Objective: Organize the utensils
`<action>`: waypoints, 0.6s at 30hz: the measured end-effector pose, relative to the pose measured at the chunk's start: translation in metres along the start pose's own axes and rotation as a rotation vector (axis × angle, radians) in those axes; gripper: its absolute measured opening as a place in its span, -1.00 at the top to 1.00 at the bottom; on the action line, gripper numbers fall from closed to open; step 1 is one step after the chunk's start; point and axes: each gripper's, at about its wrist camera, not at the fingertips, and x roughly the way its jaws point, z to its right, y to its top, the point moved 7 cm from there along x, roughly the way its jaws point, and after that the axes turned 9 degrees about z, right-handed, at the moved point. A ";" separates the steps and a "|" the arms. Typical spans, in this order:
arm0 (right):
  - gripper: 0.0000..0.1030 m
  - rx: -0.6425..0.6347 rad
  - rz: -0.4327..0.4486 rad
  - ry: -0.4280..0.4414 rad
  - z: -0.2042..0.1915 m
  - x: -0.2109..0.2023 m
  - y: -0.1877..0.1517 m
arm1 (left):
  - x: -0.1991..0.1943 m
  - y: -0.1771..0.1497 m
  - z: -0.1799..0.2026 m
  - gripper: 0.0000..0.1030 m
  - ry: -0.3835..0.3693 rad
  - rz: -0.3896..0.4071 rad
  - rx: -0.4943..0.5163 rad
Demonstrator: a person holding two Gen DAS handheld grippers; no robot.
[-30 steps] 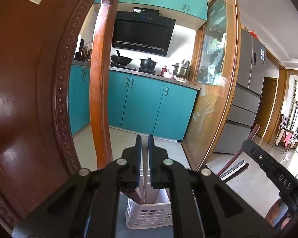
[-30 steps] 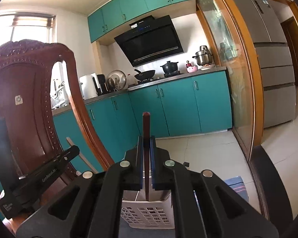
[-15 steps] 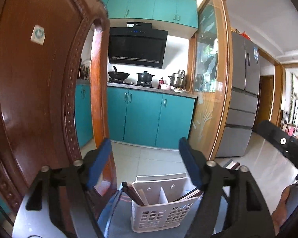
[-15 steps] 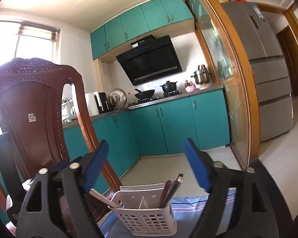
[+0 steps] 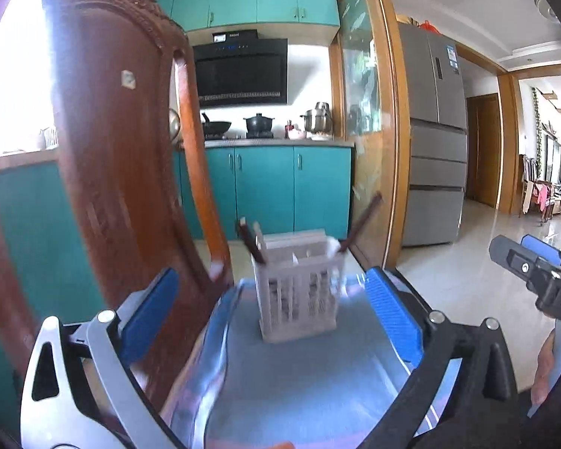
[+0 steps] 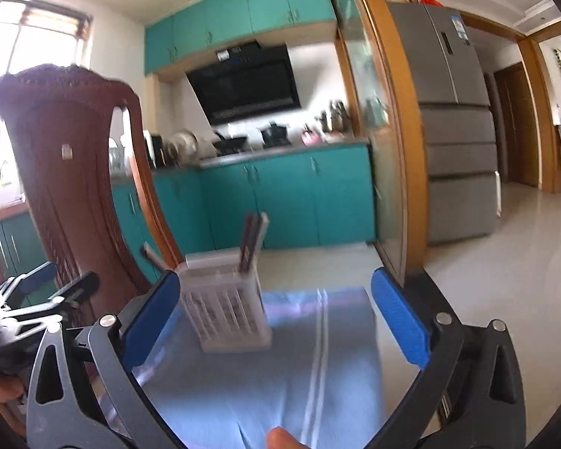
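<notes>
The left gripper (image 5: 271, 316) has its blue-padded fingers (image 5: 391, 312) spread wide; its jaws have just been opening, and nothing sits between them but the blue cloth (image 5: 299, 381) on the table. The right gripper (image 6: 273, 323) is likewise spread wide, its jaws just opened too, with nothing pinched; the white basket (image 6: 228, 312) shows just inside its left finger (image 6: 149, 321) in that view, but the pads do not press on it.

The white basket (image 5: 299, 295) stands upright on the blue cloth, ahead of both grippers and apart from them. Dark chopsticks (image 5: 252, 243) lean out of its left compartment, and another chopstick (image 5: 361, 220) leans out to the right. From the right wrist view, a pair of chopsticks (image 6: 248, 241) stands in the basket's right part and one pale-tipped stick (image 6: 153, 256) slants out on the left.

A carved wooden chair (image 5: 131, 172) stands just left of the basket. Behind are teal cabinets (image 5: 280, 191), a black range hood (image 5: 241, 71), pots (image 5: 258, 123) on the stove and a grey fridge (image 5: 435, 138). The pictures are blurred around the basket and the cloth
</notes>
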 end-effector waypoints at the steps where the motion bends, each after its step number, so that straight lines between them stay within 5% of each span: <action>1: -0.94 0.001 -0.009 -0.005 0.002 -0.008 -0.002 | -0.011 -0.002 0.001 -0.93 0.001 -0.012 0.000; 9: -0.94 -0.109 0.013 -0.030 -0.018 -0.073 0.004 | -0.073 0.002 0.005 -0.93 -0.008 -0.008 -0.008; 18: -0.94 -0.141 0.012 -0.012 -0.034 -0.101 0.003 | -0.101 0.000 -0.002 -0.93 0.001 -0.023 -0.033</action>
